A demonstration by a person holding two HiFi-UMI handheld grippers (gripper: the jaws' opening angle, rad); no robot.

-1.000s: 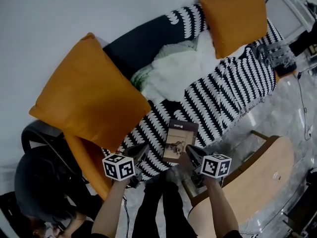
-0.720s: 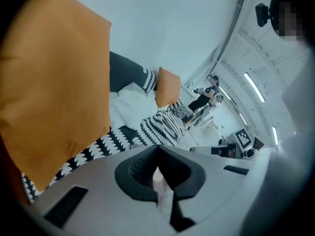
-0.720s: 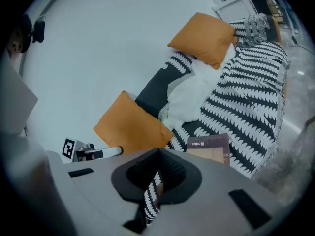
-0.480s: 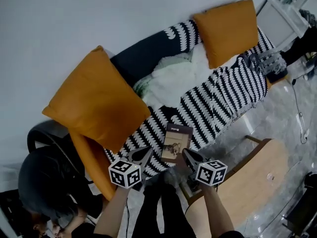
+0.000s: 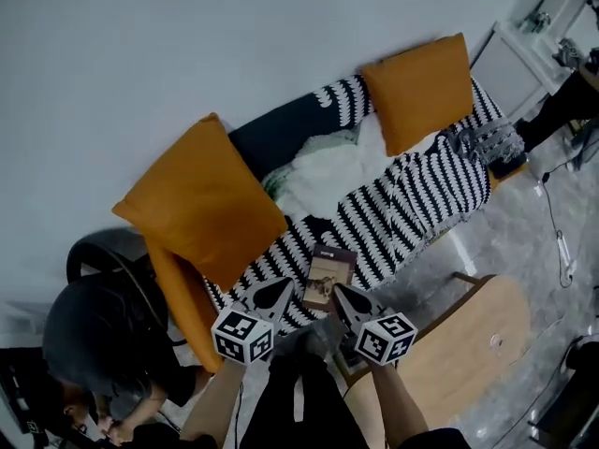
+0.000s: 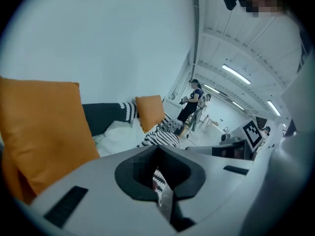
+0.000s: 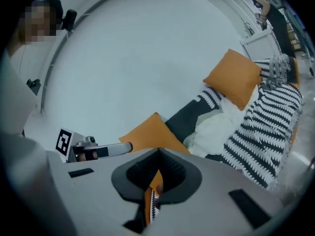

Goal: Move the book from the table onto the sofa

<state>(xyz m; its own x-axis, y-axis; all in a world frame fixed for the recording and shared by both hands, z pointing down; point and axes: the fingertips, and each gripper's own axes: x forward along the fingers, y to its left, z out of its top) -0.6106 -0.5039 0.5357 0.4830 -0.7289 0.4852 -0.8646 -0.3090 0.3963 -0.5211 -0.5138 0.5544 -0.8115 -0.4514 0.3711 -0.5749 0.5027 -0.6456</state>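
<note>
The book (image 5: 328, 276) lies flat on the striped throw (image 5: 412, 199) over the sofa (image 5: 281, 143), close to the front edge. The left gripper (image 5: 277, 294) and right gripper (image 5: 343, 297) hover near it, both closed on nothing. A stray brush from either gripper, or the throw slipping, could tip the book onto the floor (image 5: 524, 241).

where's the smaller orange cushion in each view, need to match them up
Head view: upper right, the smaller orange cushion propped at the far end of the sofa.
Left gripper view: middle of the picture, small, beyond the big orange cushion.
Right gripper view: right of centre, in the upper half.
Shared landmark: the white blanket lying right beside it, visible in all three views.
</note>
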